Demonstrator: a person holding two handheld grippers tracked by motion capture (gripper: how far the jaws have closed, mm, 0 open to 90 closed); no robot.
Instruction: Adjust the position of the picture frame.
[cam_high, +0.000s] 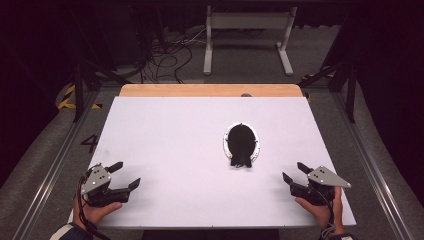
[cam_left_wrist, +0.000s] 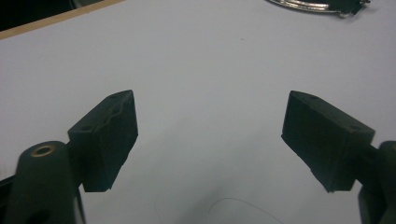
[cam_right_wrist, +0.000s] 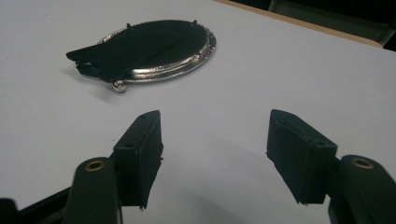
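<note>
White table (cam_high: 165, 140), bare around tray (cam_high: 255, 134)

a white table (cam_high: 165, 145) on grey carpet (cam_high: 45, 165), cables (cam_high: 165, 60) and perhaps a desk frame (cam_high: 247, 37) in the dark behind.

Silver-rimmed oval dish (cam_right_wrist: 154, 51) (black inside) lies beyond parted jaws.
</note>
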